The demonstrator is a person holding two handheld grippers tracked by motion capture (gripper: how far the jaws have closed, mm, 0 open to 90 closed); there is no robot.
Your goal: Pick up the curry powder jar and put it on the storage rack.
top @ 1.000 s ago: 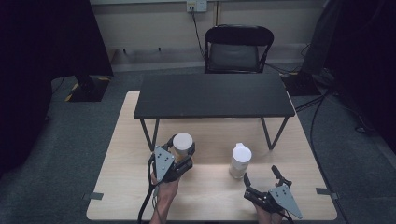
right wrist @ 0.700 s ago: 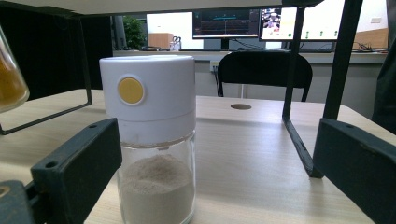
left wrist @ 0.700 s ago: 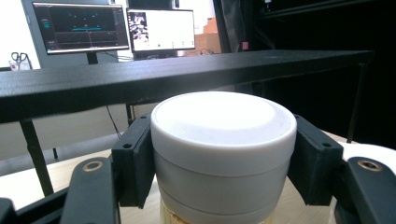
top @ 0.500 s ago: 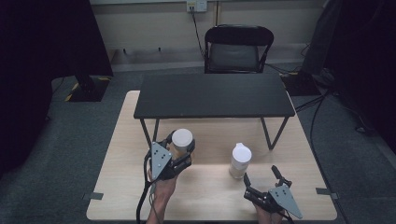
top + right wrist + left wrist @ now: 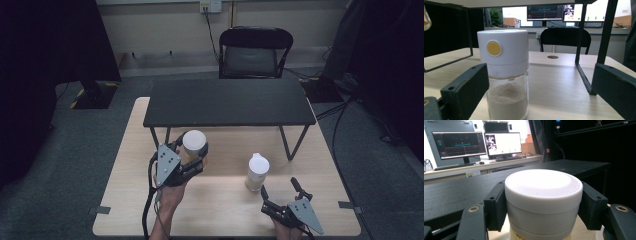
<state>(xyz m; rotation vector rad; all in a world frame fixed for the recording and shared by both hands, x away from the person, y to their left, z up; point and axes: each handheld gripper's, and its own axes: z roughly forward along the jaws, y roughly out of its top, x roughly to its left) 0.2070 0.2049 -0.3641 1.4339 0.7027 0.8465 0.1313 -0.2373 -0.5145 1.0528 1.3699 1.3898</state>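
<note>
Left hand-held gripper (image 5: 192, 157) is clamped on the white-lidded jar (image 5: 194, 145): in the left gripper view both black jaws press the lid's sides, at 9 and 3 o'clock of the jar (image 5: 543, 202). In the high view the jar sits at about 8 o'clock from the black raised shelf (image 5: 229, 102), just in front of its near edge and beside its near-left leg (image 5: 151, 136). Whether the jar's base touches the tabletop (image 5: 220, 215) I cannot tell. The shelf edge is close behind the lid.

Right hand-held gripper (image 5: 281, 192) is apart, jaws spread wide, holding nothing. It sits near the tabletop's near edge at about 5 o'clock. The white-capped shaker jar (image 5: 257, 171) stands upright on the tabletop just ahead of it, at roughly 11 o'clock from the jaw tips and apart from them. In the right gripper view the shaker jar (image 5: 505, 82) has a yellow dot (image 5: 493, 48) on its cap and pale powder filling the lower part of the glass. It stands nearer the left jaw, with wide room toward the right jaw.

Bare tabletop lies between the two jars and along the near edge between the hands. The shelf's near-right leg (image 5: 287, 142) is at 1 o'clock of the shaker jar, near but apart. A black chair (image 5: 255, 52) stands past the far edge at 12 o'clock.
</note>
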